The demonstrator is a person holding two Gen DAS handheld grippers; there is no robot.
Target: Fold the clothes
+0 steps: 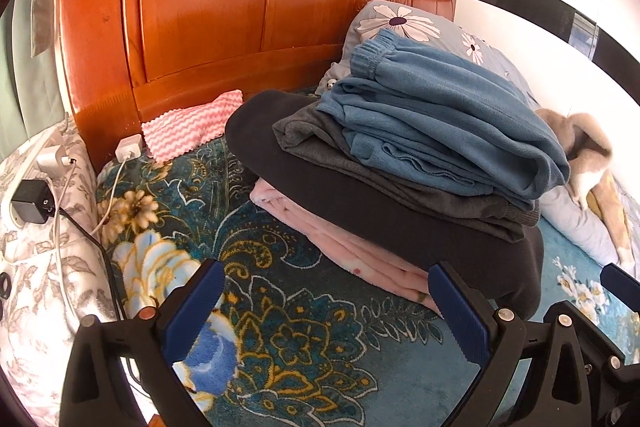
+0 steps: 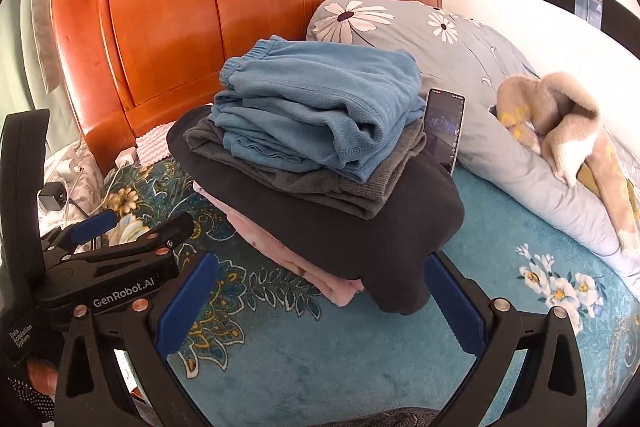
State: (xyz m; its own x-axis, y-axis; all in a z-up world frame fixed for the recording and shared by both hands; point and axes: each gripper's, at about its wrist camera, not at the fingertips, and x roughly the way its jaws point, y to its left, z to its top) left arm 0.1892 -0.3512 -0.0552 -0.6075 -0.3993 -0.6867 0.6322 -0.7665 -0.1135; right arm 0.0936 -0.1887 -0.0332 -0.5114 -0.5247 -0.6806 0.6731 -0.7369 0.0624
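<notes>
Both your grippers hang spread and empty: left gripper (image 1: 326,311), right gripper (image 2: 322,301). The folded stack (image 2: 320,163) fills frame centre, dead ahead, blue fleece trousers (image 2: 316,103) topmost. Your right looks nearer, its tips probably flanking the black garment's (image 2: 360,239) corner.

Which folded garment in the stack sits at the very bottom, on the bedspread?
The pink garment: it lies directly on the bedspread, under the black garment, the grey garment and the blue garment on top.
</notes>
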